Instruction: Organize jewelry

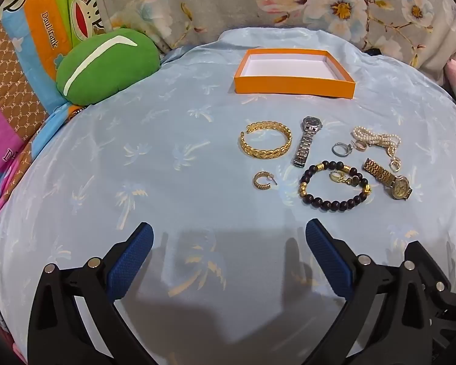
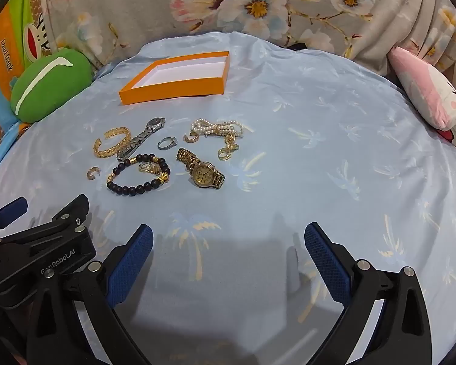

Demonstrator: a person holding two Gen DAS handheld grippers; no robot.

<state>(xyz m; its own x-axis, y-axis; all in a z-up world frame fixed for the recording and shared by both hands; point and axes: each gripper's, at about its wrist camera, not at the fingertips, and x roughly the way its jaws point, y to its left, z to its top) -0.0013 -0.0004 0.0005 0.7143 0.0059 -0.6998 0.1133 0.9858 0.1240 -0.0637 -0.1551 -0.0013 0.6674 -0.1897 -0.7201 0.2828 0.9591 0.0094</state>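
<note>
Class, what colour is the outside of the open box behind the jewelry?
Orange box, white inside; the left wrist view shows it best.

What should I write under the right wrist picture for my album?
Both open grippers, right gripper and left gripper, wait before jewelry on the blue cloth, orange box empty behind.

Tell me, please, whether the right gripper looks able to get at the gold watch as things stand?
Probably yes: the right gripper is open and empty, and only bare blue cloth lies between it and the gold watch.

Right gripper [image 2: 228, 243] spread wide over blue sheet [image 2: 319, 106], nothing between fingers [image 2: 130, 258] (jewelry well ahead), orange box [image 2: 173, 86] beyond gold watch [image 2: 202, 172] and beaded bracelet [image 2: 138, 175].
</note>
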